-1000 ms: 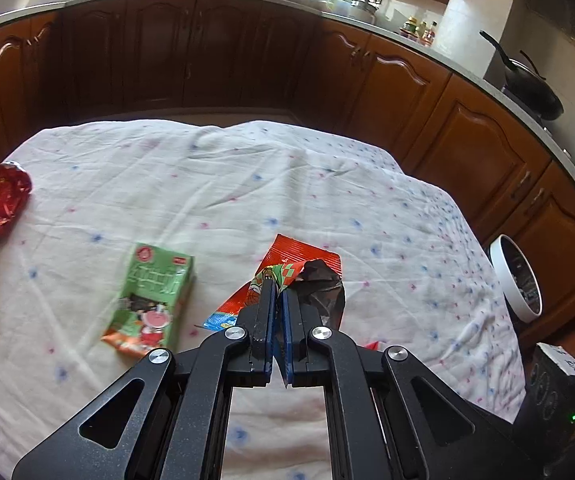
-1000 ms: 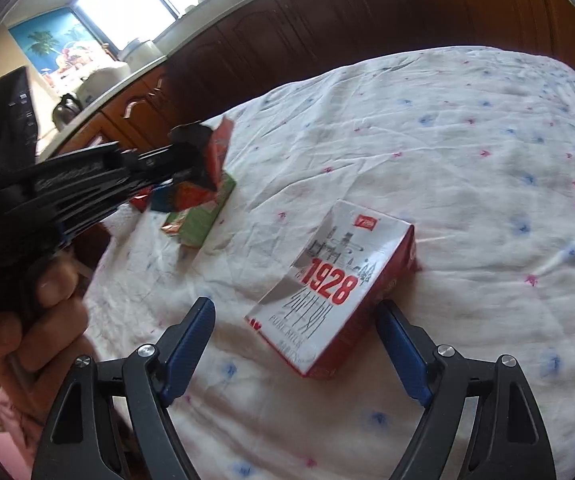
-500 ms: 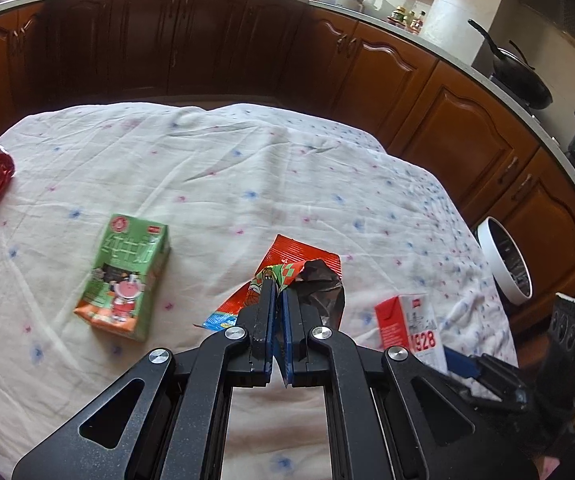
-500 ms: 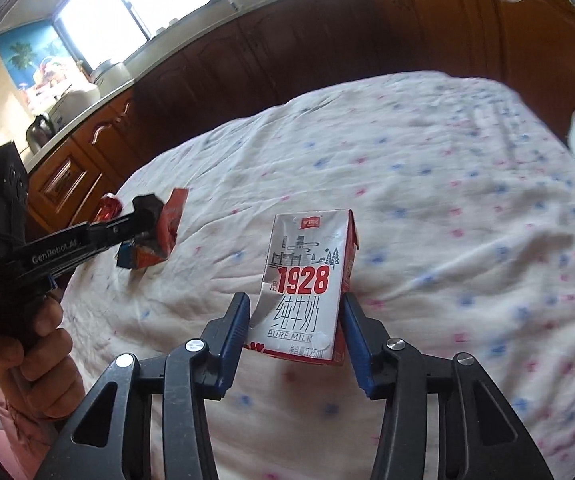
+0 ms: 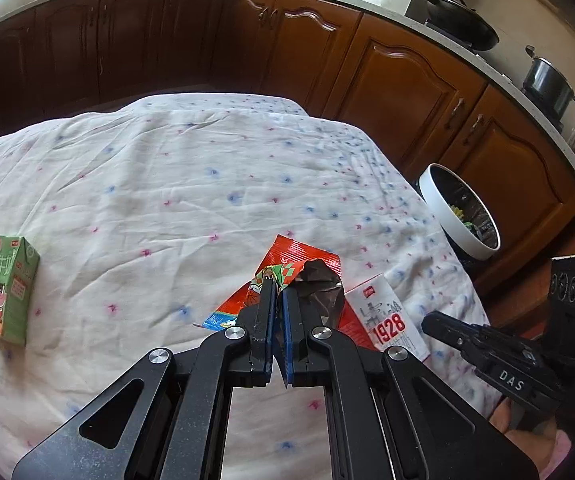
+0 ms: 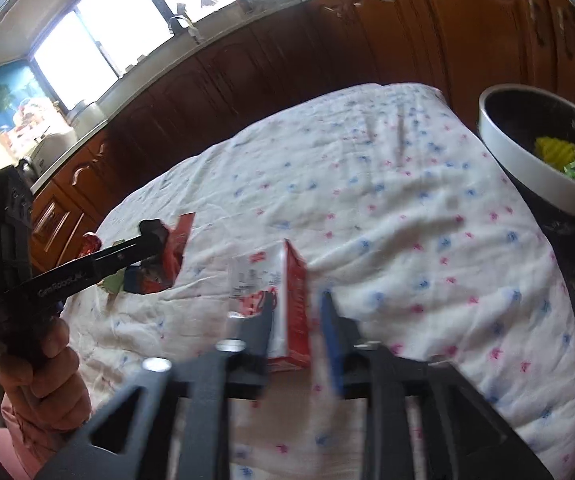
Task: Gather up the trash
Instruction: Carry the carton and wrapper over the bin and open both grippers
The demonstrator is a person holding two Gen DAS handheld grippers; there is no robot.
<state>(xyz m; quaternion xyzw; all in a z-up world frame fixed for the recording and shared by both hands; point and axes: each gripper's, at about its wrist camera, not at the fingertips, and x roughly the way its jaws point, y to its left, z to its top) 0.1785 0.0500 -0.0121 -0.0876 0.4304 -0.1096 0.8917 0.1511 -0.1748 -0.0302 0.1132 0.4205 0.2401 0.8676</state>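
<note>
My left gripper (image 5: 278, 294) is shut on a red snack wrapper (image 5: 299, 264) and holds it above the table; it also shows in the right wrist view (image 6: 175, 240). My right gripper (image 6: 293, 308) is shut on a red and white "1928" milk carton (image 6: 287, 300), lifted off the cloth; the carton also shows in the left wrist view (image 5: 387, 320). A white trash bin (image 6: 527, 168) with wrappers inside stands past the table's right edge, and it shows in the left wrist view (image 5: 447, 216). A green milk carton (image 5: 5, 284) lies at the table's left.
The table is covered by a white dotted cloth (image 5: 207, 184). Brown kitchen cabinets (image 5: 407, 92) curve round behind it. A wok (image 5: 459, 28) and a pot (image 5: 547, 84) sit on the counter. A small red wrapper (image 6: 91, 242) lies at the far left.
My right gripper has closed tighter on the carton, lifted and turned it edge-on, swinging right toward the bin. My left gripper has swung right with the wrapper.
</note>
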